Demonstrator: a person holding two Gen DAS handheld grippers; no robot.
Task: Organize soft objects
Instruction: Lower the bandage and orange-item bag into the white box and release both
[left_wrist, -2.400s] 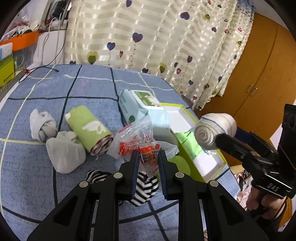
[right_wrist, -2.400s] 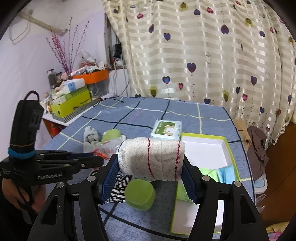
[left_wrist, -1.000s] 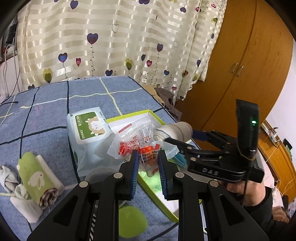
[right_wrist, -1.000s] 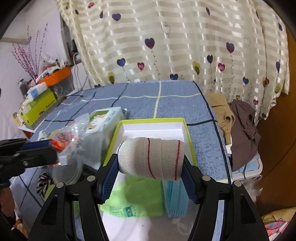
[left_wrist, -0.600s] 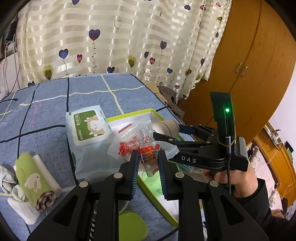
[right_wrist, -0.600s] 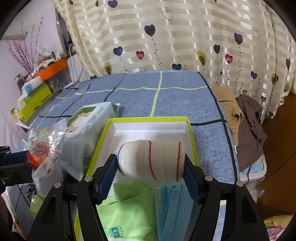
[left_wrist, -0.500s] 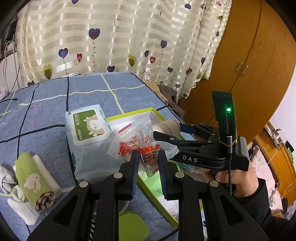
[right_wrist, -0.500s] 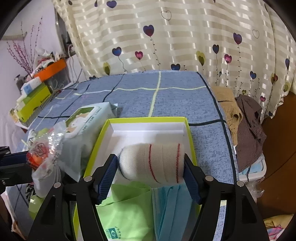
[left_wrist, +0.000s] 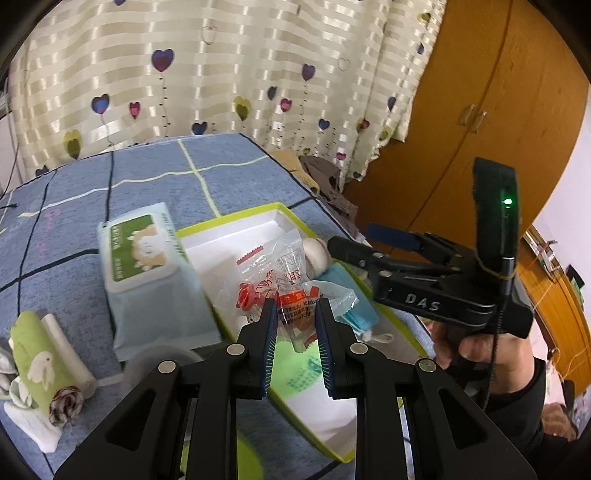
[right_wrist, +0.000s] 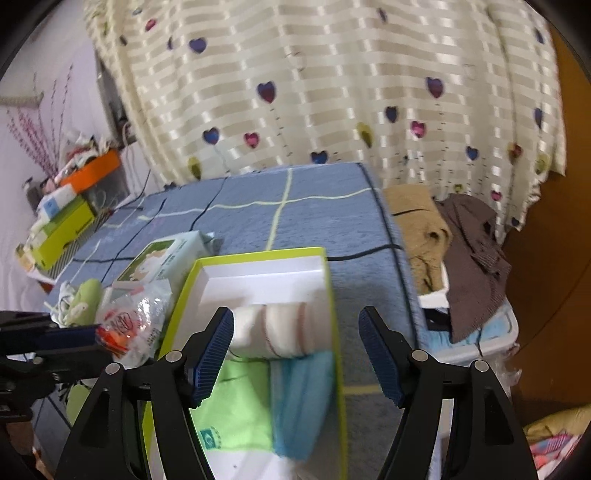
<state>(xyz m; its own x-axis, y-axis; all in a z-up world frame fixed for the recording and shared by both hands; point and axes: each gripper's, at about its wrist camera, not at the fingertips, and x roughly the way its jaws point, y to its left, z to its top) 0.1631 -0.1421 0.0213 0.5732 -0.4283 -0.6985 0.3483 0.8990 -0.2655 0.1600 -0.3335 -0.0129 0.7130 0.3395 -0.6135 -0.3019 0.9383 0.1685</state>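
Seen from the left wrist, the left gripper (left_wrist: 294, 314) stays clenched on the clear snack packet (left_wrist: 284, 280), and the green-rimmed box (left_wrist: 236, 221) lies just ahead and below it, so this hand looks nearer for the next drop. From the right wrist, the right gripper (right_wrist: 297, 332) has just been opening and stands released; the bandage roll (right_wrist: 280, 328) lies in the box between and beyond its jaws, long axis crosswise, untouched by the right pad.

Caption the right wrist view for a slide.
Right tool, jaws just opened, leaves bandage roll in green-rimmed box.
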